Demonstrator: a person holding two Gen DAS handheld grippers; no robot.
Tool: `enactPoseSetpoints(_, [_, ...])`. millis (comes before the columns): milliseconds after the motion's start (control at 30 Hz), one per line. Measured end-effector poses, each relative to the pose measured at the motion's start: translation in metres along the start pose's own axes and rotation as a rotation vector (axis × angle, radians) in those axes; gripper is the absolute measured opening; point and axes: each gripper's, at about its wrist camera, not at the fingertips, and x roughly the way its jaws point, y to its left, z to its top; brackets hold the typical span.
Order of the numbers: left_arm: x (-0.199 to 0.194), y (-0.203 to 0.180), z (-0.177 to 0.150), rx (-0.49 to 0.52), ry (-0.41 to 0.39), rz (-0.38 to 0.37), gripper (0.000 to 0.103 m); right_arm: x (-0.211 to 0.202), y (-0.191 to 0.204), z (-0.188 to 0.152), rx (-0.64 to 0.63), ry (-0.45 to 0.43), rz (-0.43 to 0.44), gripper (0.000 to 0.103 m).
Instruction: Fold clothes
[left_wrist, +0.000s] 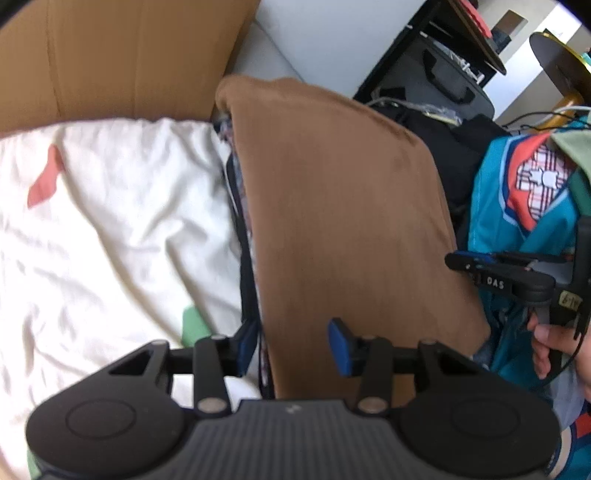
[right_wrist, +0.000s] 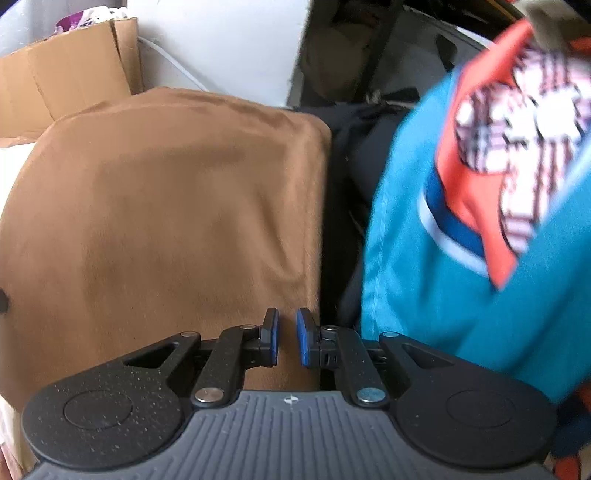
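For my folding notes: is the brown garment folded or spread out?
Folded: the brown garment lies as a neat rectangle with rounded edges on a stack.

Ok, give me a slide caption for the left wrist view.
Left gripper open over a folded brown garment atop a clothes stack, white bedding alongside.

Both views are lit by bright, diffuse daylight with soft, shallow shadows. The white sheet (left_wrist: 110, 229) is nearly overexposed. Fisheye distortion bends straight lines near the edges, and dark corners vignette each frame. Motion blur smears the teal garment (right_wrist: 461, 258) in the right wrist view; the brown cloth (left_wrist: 343, 229) appears soft, its weave unresolved.
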Motion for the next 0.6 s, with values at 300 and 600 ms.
enactPoseSetpoints(300, [0.004, 0.006, -0.022, 0.005, 0.07, -0.026, 0.042, -0.012, -0.002, -0.031, 0.032, 0.014, -0.007, 0.017])
enactPoseSetpoints(600, [-0.009, 0.017, -0.035, 0.013, 0.124, -0.023, 0.01, -0.035, -0.002, -0.054, 0.095, 0.019, -0.004, 0.021])
